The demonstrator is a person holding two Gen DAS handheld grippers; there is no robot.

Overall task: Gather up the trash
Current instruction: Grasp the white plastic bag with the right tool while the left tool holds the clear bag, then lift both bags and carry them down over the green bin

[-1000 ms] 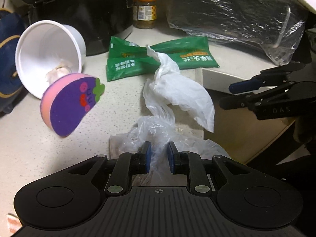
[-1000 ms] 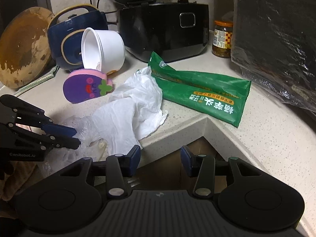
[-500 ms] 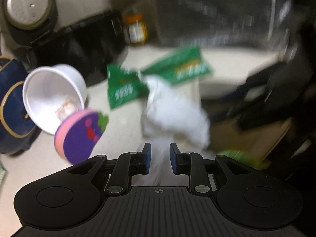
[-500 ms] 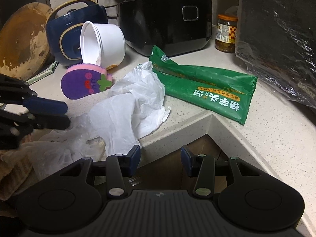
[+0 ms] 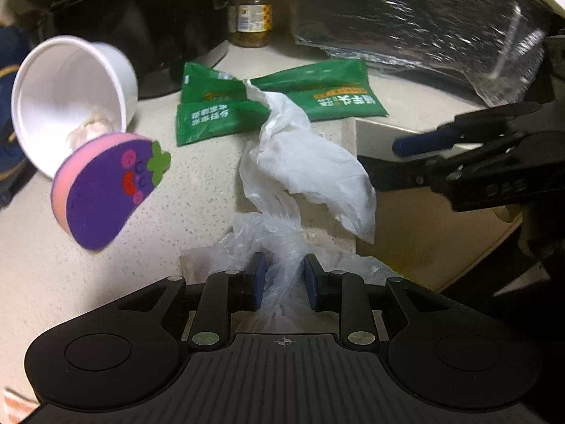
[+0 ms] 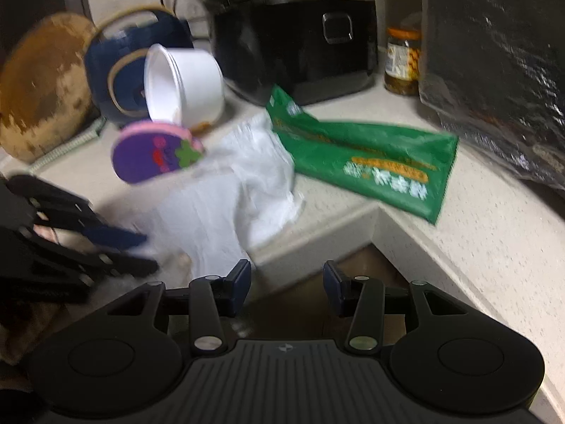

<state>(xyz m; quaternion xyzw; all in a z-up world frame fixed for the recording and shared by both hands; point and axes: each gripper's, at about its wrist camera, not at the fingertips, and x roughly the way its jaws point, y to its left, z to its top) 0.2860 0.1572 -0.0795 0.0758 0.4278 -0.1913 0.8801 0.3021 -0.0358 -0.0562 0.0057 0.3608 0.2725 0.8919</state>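
Two sets of tongs in play. Left tongs (image 5: 281, 275) sit low over the clear plastic bag (image 5: 268, 236) at the near edge of the worktop (image 5: 116, 268), right by the notch where the edge steps inward. Their jaws have just been opening; a twist of clear film stands between the blue pads, but I see a gap on both sides, so I read that as no grip now. Right tongs (image 6: 287, 284) hang off the worktop over the notch, jaws parted to about mid-width, and they have just been opening a little; nothing is between them.

Trash layout: the clear bag is at the near edge, and the white plastic bag (image 5: 303, 162) runs from it toward the back, its tail lying on the green wrapper (image 5: 328, 100). The white cup (image 5: 70, 84) lies on its side toward the left, with something crumpled inside. The purple sponge (image 5: 106, 190) leans against its rim; I don't count that as trash.

My plan for the step:
- Left: push the pads deeper before closing, to catch a bunched fold and not a single skin.
- Film is slippery and the two bags are tangled, so I expect the white one to drag along. Lift slowly.
- Right: approach the white bag from the notch side and stay clear of the worktop edge.
- Right view is blurred; I can't confirm fine contact there.
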